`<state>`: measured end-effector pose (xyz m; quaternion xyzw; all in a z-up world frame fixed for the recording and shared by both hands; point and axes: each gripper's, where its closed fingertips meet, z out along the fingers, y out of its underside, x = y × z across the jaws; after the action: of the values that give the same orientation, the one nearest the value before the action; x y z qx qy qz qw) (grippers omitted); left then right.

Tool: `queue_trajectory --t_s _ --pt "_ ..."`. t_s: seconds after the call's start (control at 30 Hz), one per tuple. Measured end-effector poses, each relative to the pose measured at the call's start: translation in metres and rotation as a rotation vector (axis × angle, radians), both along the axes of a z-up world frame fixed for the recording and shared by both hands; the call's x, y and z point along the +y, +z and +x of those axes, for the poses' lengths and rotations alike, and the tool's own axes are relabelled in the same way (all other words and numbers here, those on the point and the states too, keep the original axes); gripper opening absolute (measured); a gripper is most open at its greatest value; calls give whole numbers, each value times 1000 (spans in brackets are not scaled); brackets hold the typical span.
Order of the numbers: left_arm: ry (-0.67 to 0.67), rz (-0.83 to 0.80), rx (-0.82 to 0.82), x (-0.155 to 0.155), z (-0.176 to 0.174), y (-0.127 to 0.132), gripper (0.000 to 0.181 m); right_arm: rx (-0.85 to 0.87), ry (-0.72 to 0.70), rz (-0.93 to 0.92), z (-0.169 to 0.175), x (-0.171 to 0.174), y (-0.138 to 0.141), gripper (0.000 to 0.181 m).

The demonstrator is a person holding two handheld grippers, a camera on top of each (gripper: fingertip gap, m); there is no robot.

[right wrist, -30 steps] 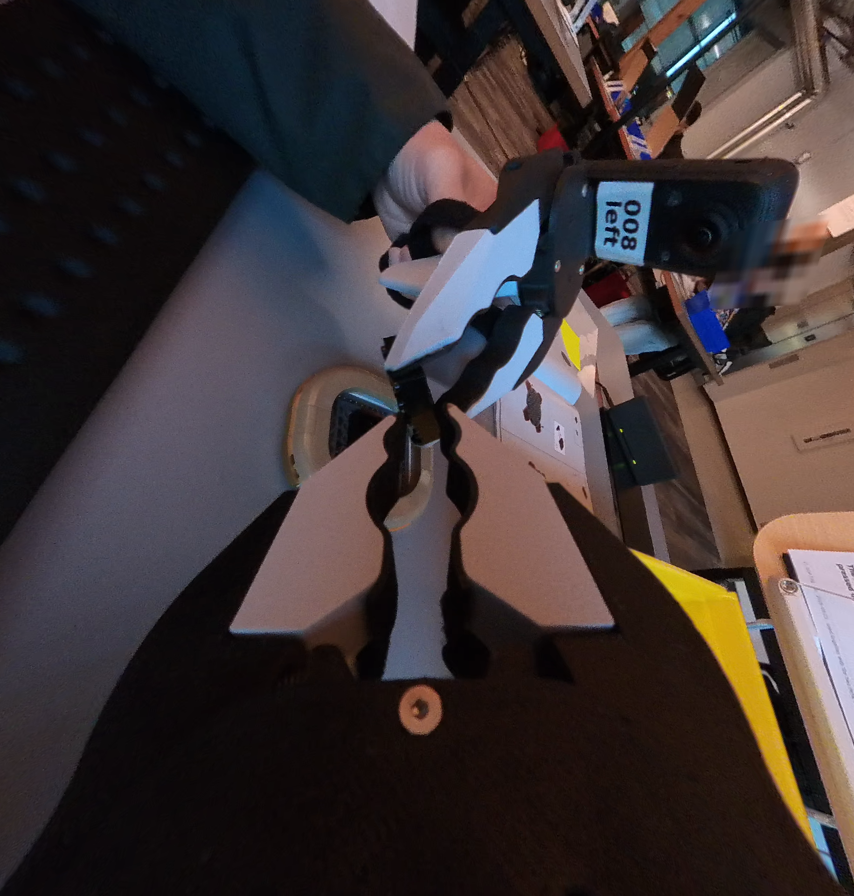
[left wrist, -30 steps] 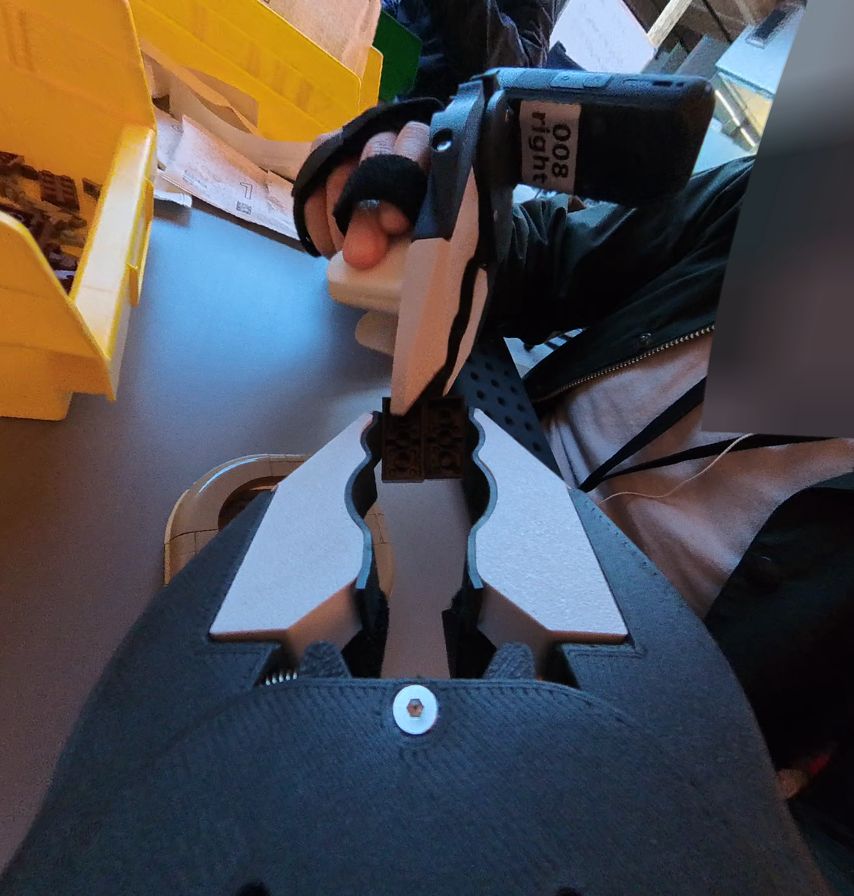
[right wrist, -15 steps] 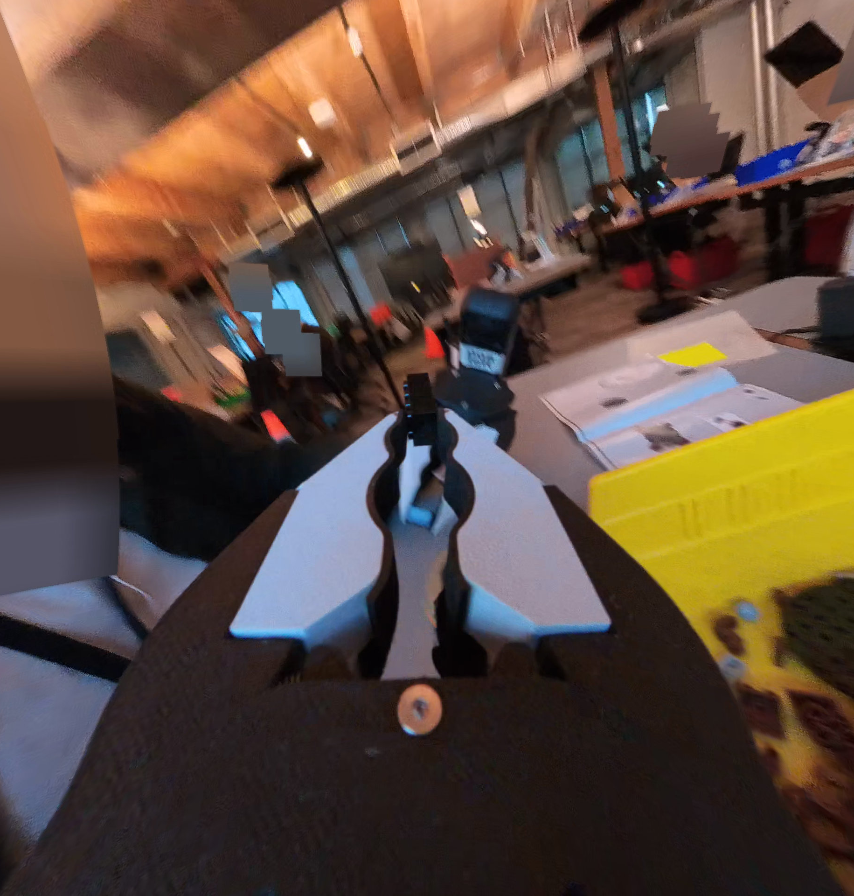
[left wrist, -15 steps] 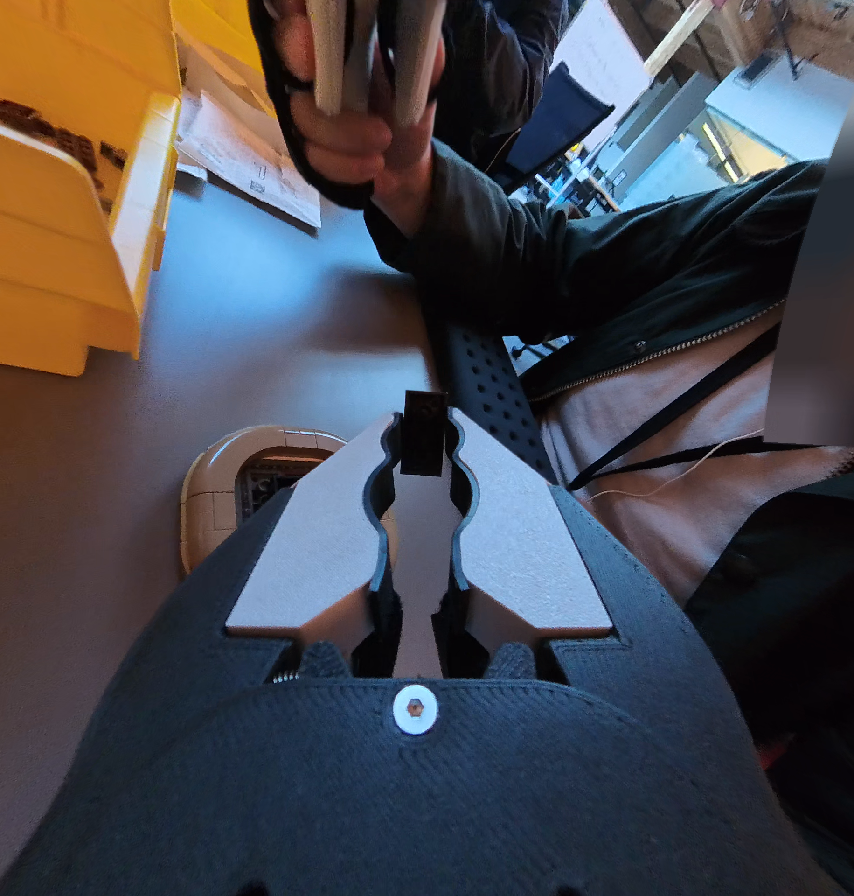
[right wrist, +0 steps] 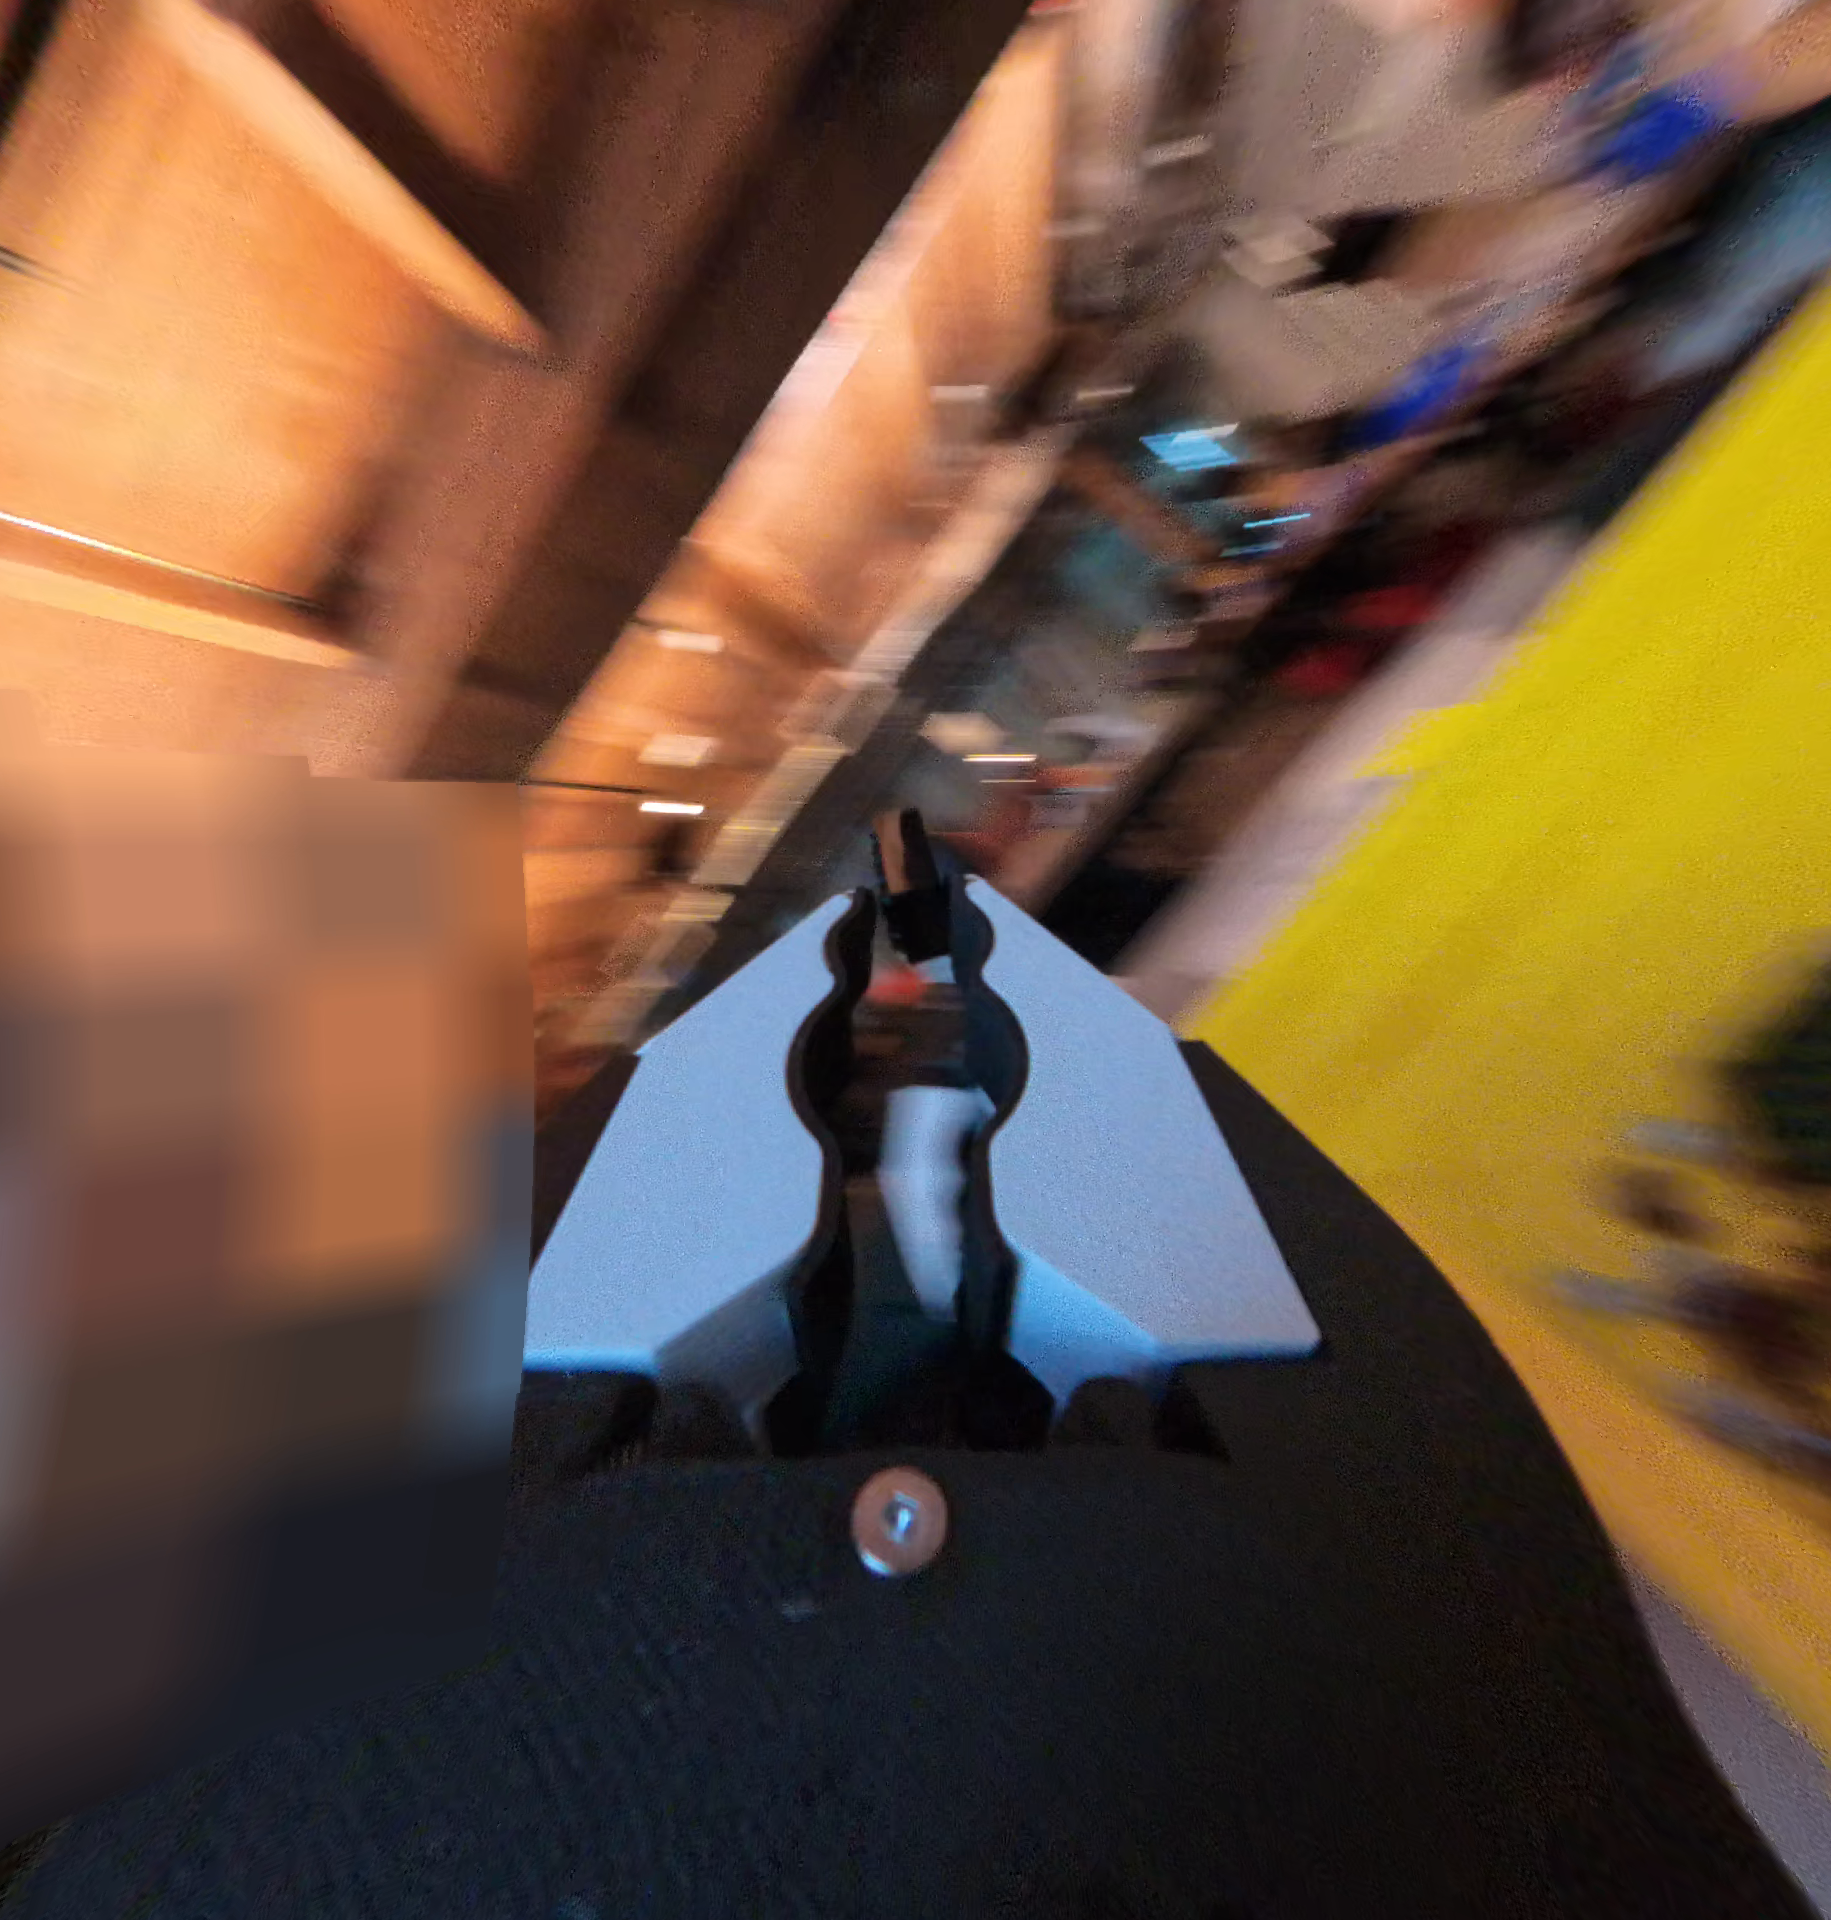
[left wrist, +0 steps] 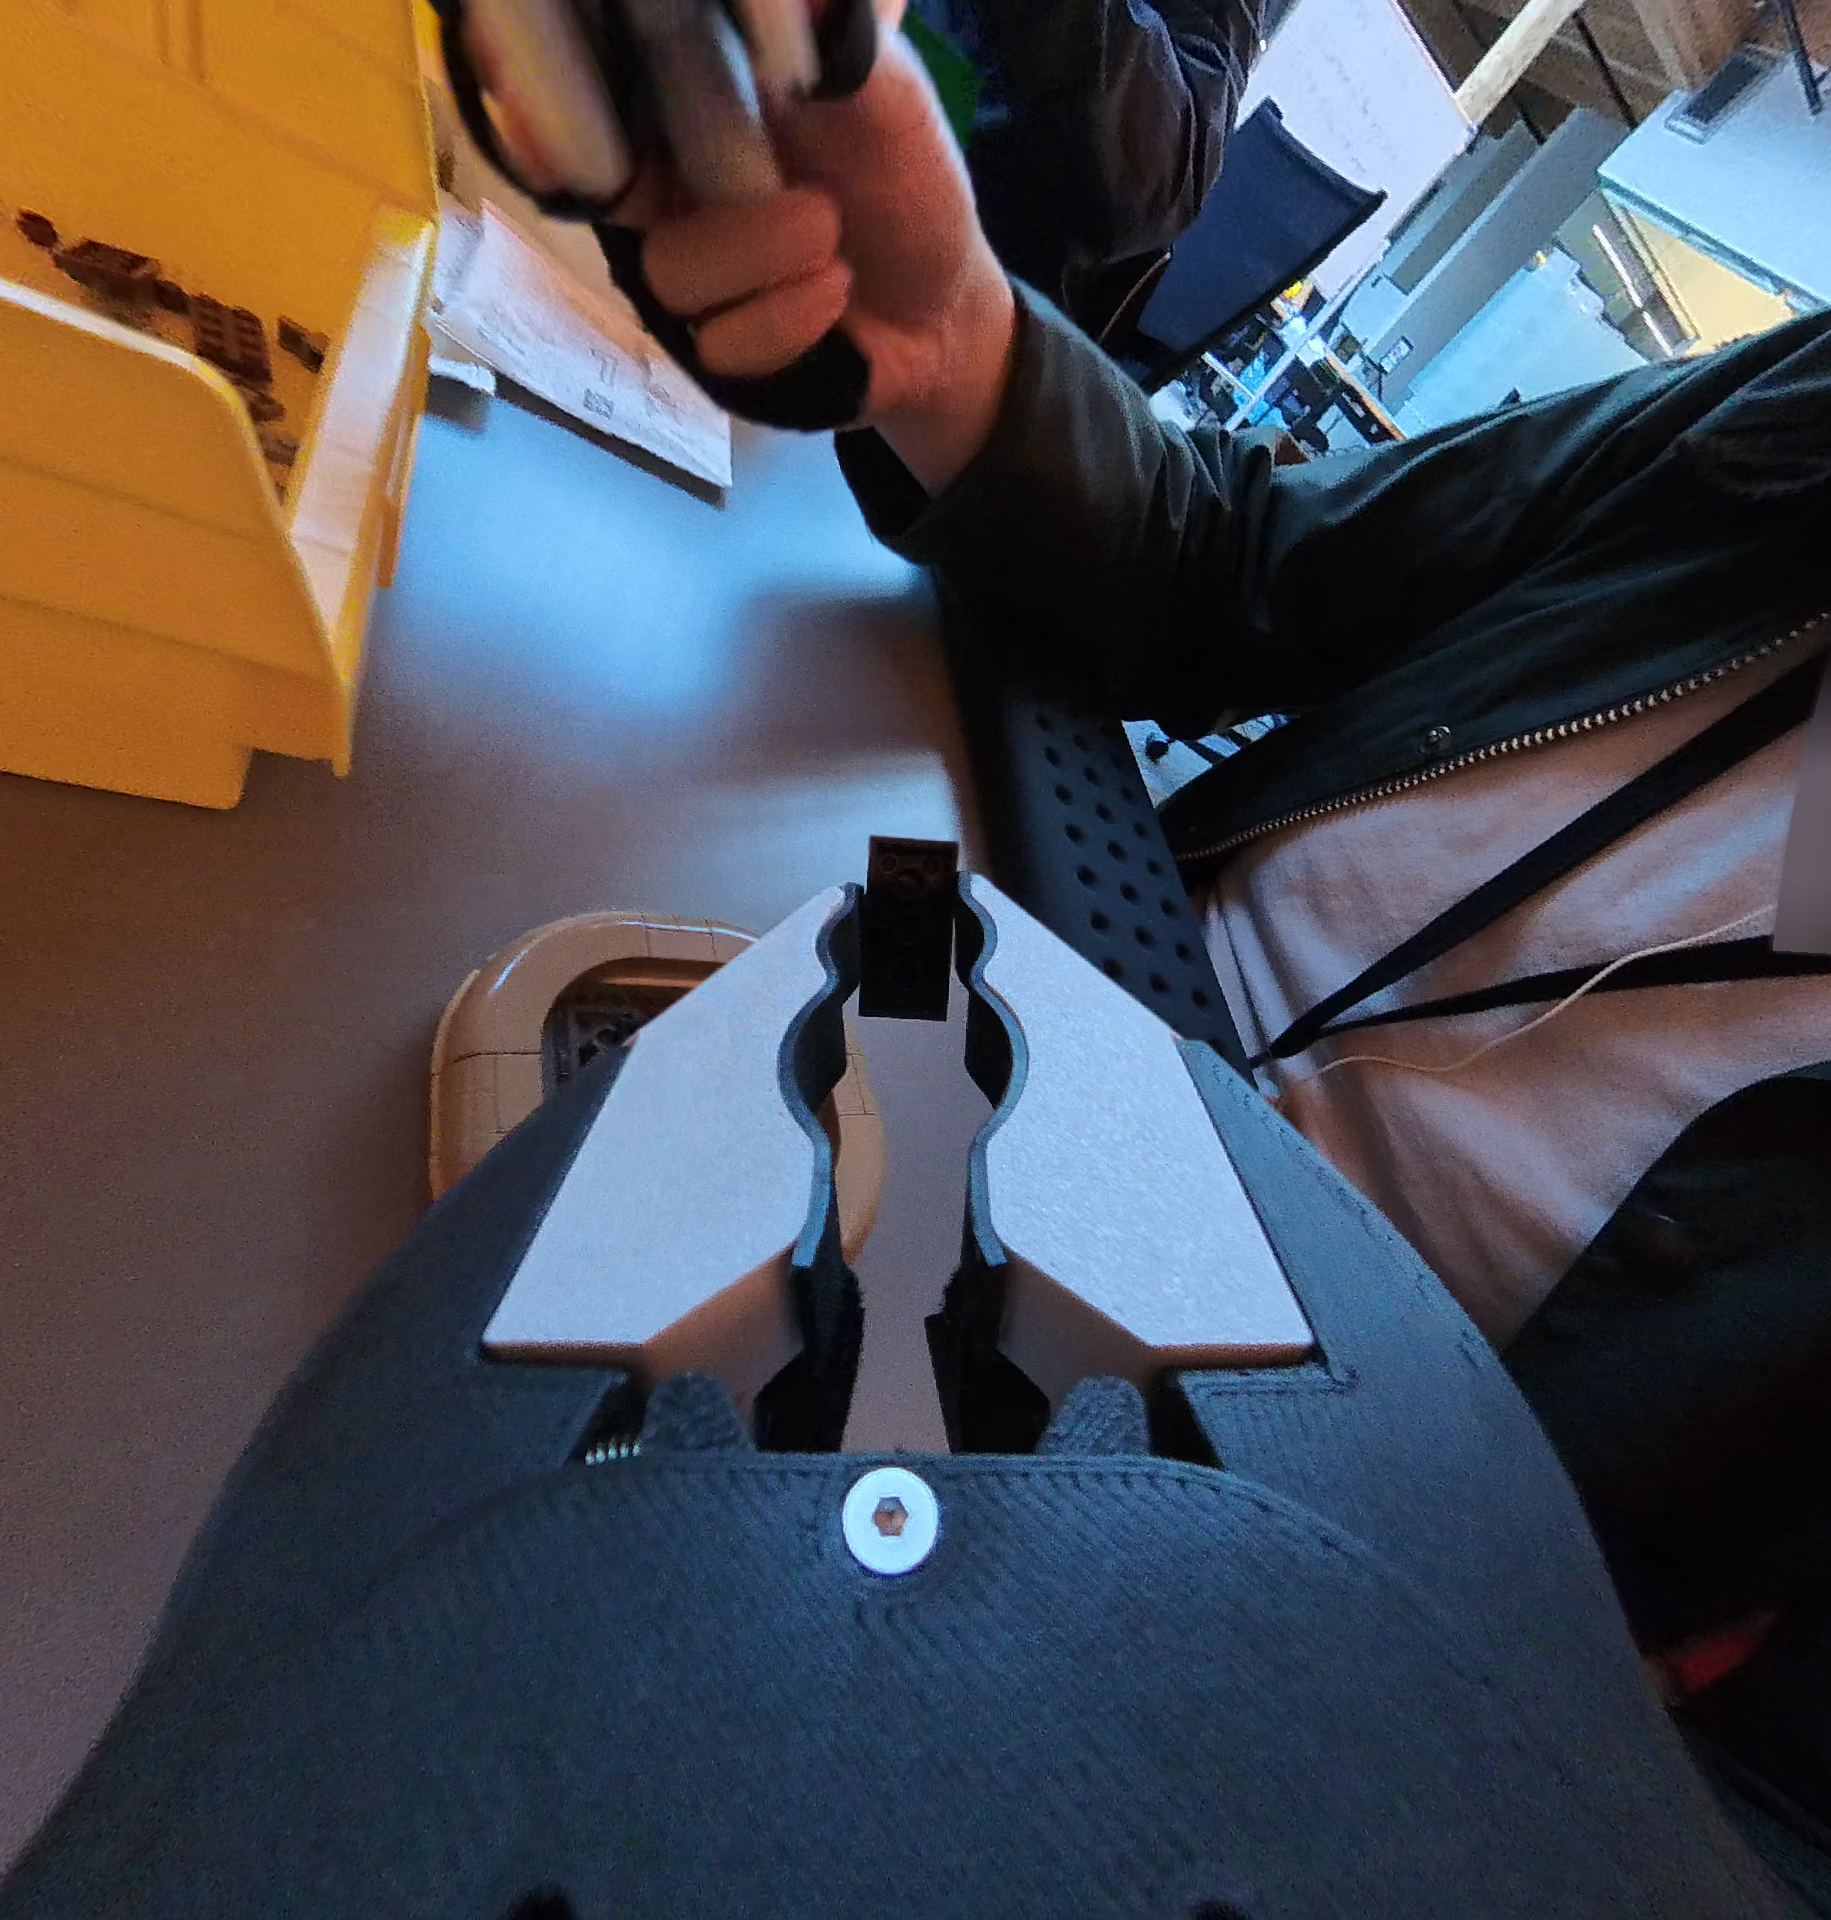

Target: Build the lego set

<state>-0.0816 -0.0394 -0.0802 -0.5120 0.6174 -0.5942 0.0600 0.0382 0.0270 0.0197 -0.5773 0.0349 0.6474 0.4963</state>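
Two grippers, left gripper [left wrist: 906, 925] pinching a dark brick [left wrist: 905, 935], right gripper [right wrist: 916, 904] clamping a small dark piece [right wrist: 911, 899]; tan build [left wrist: 537, 997] below

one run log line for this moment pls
left gripper: shut on dark brick | right gripper: shut on small dark piece, view blurred | tan build: on table, beside left fingers

My left gripper [left wrist: 906, 914] wears grainy matt grey fingers [left wrist: 703, 1153] on a ribbed, printed-plastic black body. The dark brown brick [left wrist: 906, 935] I pinch looks like smooth plastic. The yellow bin [left wrist: 163, 499] is glossy plastic; the table [left wrist: 215, 1039] seems satiny.
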Motion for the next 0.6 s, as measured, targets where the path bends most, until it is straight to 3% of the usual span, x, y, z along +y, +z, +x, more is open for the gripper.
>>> queue_trajectory --t_s 0.1,0.17,0.27,0.4,0.47,0.6 --pt "50 -19 -29 8 3 7 16 -489 -361 -8 34 26 -34 57" --pt "78 -64 -55 13 4 15 16 -700 -454 103 37 23 -28 56" --pt "114 -209 -104 20 7 32 15 -857 -358 391 -15 2 -9 56" --pt "85 -384 -177 20 6 55 15 -1236 -185 777 -103 -33 -36 64" --pt "81 -409 -201 19 6 60 15 -1365 -219 879 -123 -37 -44 63" --pt "52 -511 -268 18 4 77 15 -1446 -355 911 -133 -31 -39 57"
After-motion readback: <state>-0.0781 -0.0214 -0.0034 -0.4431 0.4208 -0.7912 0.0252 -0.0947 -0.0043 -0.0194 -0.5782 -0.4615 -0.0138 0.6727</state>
